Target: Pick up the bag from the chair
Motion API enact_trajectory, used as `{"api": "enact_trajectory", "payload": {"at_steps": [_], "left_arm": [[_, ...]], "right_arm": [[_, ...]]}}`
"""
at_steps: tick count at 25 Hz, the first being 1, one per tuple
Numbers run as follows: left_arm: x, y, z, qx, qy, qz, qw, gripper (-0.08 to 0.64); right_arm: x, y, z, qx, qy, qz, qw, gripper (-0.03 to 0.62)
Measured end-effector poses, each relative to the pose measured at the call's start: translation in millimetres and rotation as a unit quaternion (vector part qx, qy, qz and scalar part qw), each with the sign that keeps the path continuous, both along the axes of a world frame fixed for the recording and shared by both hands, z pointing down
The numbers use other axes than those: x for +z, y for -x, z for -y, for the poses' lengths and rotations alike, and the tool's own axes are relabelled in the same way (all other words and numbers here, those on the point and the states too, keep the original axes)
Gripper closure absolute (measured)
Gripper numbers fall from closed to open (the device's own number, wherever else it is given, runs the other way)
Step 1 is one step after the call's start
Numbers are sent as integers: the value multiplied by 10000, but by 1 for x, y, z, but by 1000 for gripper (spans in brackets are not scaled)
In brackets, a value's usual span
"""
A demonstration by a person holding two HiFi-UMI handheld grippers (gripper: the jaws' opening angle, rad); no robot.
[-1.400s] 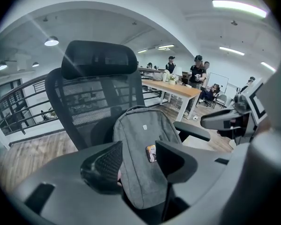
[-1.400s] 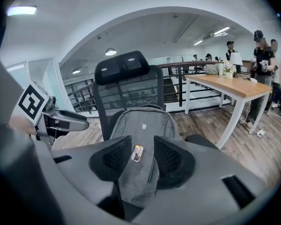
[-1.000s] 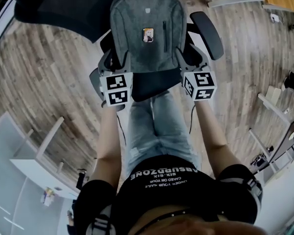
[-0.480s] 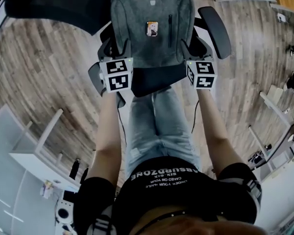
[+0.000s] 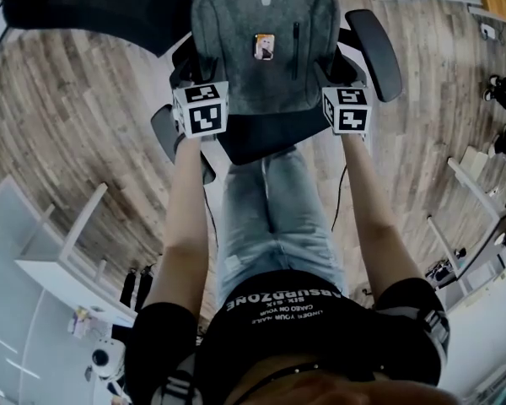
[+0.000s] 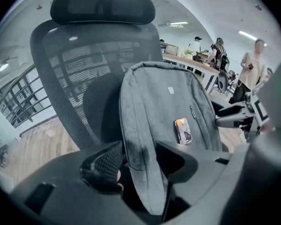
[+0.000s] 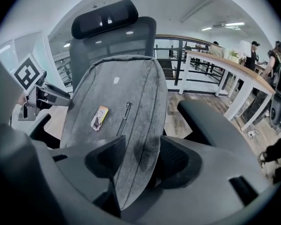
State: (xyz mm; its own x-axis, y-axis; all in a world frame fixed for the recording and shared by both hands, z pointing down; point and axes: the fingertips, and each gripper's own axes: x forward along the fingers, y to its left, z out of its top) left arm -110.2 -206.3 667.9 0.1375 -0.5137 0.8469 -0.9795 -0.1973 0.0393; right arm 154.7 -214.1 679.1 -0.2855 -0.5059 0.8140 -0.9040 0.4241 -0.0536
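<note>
Upright on the seat of the chair [image 5: 253, 142], the bag [image 5: 261, 49] leans back against the chair's mesh backrest [image 6: 79, 64], below its padded headrest [image 6: 103, 6]. It is a backpack of grey felt-like woven cloth with a rounded top and flat front. It carries a small orange-and-dark badge [image 5: 264, 46] near the middle and a short vertical zip [image 5: 295, 45] on the side toward the chair's padded armrest [image 5: 379, 45].

The left gripper [image 6: 138, 156] has its jaws drawn in on one side edge of the bag, low down near the chair seat. Grey fabric fills the whole gap between the textured pads. The right gripper [image 7: 138, 161] is pinched the same way on the opposite edge, on the side nearer that armrest. Each holds a fold of cloth and nothing else.

By my reading the grasp is made and the lift has not yet cleared the seat, since the bag's base sits at the chair's front cushion. The next move calls for both sides to rise evenly, up and away from the backrest. That keeps the soft body from sagging or twisting between the two pinches. Cloth this thick should grip well against the ribbed pads, though a thin fold could slip under the bag's weight.

Around the chair lies a floor [image 5: 76, 116] of wood-grain planks.
</note>
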Motion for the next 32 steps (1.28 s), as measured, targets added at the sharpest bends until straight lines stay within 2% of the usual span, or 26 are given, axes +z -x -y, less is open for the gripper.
{"api": "enact_trajectory", "payload": {"at_steps": [7,14,20,26,32], "left_arm": [[24,0,-3,65,279,149,9995,345],[35,2,-4,-121,412,-100,9990,347],[44,5,-7,-572,551,-347,9962,361],[37,-1,-10,-332,557,-497,9967,420],[33,-4,-14,-248,662,-492,9963,440]], "right_arm": [[22,-7,0,6,203,-201,9996,359],[34,-9,3,136,278,-152,9994,360],[36,-10,2,261,134,-101,9995,396],[29,-7,-3,189,94,-15,9998,448],[22,-3,-7,205,54,-37,9998,471]]}}
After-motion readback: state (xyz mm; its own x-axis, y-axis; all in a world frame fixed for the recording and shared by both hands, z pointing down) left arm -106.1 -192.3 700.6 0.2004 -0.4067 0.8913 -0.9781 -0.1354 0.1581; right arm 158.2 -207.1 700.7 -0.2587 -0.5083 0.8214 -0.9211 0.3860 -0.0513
